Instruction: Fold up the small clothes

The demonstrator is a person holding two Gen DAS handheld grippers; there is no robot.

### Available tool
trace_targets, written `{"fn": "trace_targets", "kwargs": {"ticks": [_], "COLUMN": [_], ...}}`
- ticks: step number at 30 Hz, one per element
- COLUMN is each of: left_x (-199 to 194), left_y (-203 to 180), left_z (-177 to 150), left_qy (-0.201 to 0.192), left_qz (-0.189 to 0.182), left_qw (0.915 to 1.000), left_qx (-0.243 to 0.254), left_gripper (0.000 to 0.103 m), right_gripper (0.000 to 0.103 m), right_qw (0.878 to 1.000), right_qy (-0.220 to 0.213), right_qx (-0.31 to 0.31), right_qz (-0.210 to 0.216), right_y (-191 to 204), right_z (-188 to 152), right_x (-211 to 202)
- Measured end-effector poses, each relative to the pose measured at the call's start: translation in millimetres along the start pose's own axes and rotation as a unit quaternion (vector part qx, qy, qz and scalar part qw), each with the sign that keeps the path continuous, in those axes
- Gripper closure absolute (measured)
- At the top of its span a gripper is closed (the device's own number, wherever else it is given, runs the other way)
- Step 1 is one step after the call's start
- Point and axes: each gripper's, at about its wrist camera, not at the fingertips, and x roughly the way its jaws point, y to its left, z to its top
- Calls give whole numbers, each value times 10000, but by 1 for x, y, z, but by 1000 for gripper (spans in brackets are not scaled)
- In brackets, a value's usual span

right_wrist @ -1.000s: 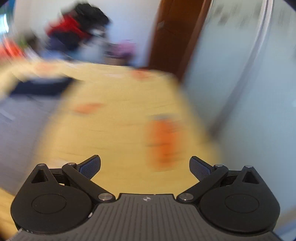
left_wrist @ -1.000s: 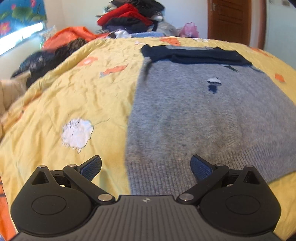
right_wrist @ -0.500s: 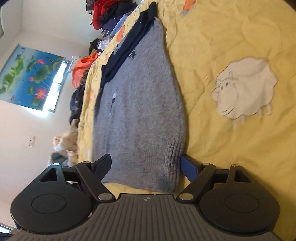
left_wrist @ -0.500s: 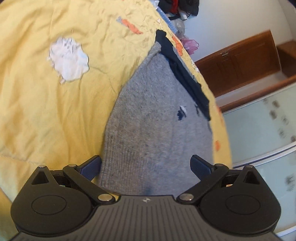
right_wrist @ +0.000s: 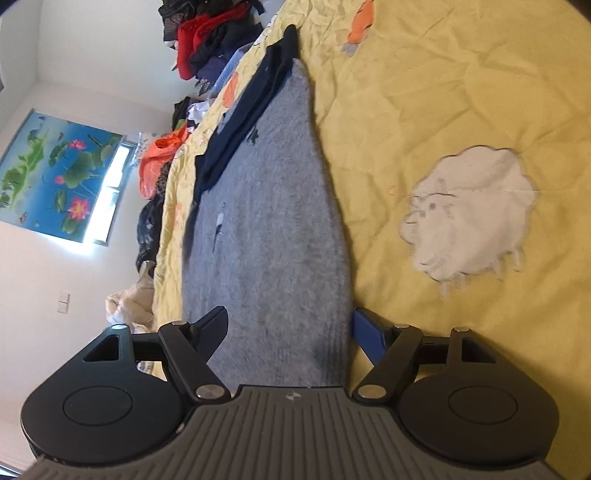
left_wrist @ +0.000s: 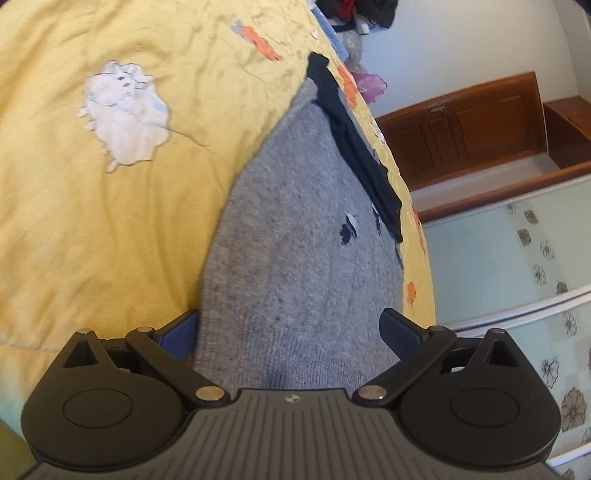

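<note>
The left gripper (left_wrist: pixel 290 328) stood spread wide, its two black fingers straddling the ribbed hem corner of the grey knitted sweater (left_wrist: pixel 295 258); one finger lay off the sweater's edge against the quilt, the other over the knit, and neither pad pinched the cloth. The right gripper (right_wrist: pixel 290 330) sat at the sweater's (right_wrist: pixel 266 221) other hem corner in the same way. Its jaws had just been closing, with the ribbed hem between them, yet the pads still stood clear of the wool, one finger above the knit and the blue-padded one beside its edge.

The sweater lay flat on the yellow quilted bedspread (left_wrist: pixel 92 229), its dark navy collar band (left_wrist: pixel 354 155) at the far end. White sheep patches (right_wrist: pixel 469 214) and small orange patches (right_wrist: pixel 360 22) dotted the bedspread (right_wrist: pixel 461 92). Beyond the bed's far side a heap of red and dark clothes (right_wrist: pixel 207 40) was piled up, and a blue lotus-pond picture (right_wrist: pixel 55 173) hung on the wall beside a bright window. A brown wooden door (left_wrist: pixel 469 122) showed in the left wrist view.
</note>
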Motion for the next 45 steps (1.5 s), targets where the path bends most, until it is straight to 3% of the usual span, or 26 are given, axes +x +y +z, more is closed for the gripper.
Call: {"fn": "trace_targets", "kwargs": {"ticks": [3,4,5,7,13,16,17,18,19,20,25,32,38,45], "left_x": [5,6,9,17,20,21,21,20,20,20,20,9,27,76], "left_y": [-2,-1,1,10,13,7,8,9,11,12,0,-35,-73,-121], "left_z": [-2,-2,-4,-10,-8,-6,-5,-5,-5,-5,-5,29,86,162], "left_qy": [128,219,399,661,656,759,779,784,788,785,704,292,1,-376], "left_qz": [-124,-185,-258,-283,-381,-179,-102,-20,91,184,408,-316,-589,-727], "left_qw": [9998,9996,9989,9972,9965,9968,9968,9968,9968,9967,9961,9972,9939,9865], "left_qx": [47,35,-45,-203,-354,-175,-141,-122,-118,-111,341,605,936,1416], "left_gripper": [2,13,33,49,51,61,68,73,87,96,98,98,98,98], "right_gripper": [25,26,26,26,30,54,70,78,91,94,90,90,90,90], "right_qw": [9995,9987,9973,9934,9903,9920,9927,9929,9927,9927,9955,9952,9907,9825], "right_qy": [282,448,649,974,897,933,972,1018,1042,1018,836,501,-26,-665], "right_qx": [-107,-165,-129,23,503,529,516,520,556,594,271,-3,-300,-453], "right_qz": [133,196,313,609,933,669,487,341,240,250,357,842,1325,1680], "right_y": [10,14,14,12,1,-1,-3,-7,-12,-16,-11,16,46,74], "right_z": [-4,-7,-9,-14,-8,-6,-8,-10,-13,-15,-22,2,63,165], "right_x": [19,24,28,31,26,32,38,41,42,42,34,19,18,46]}}
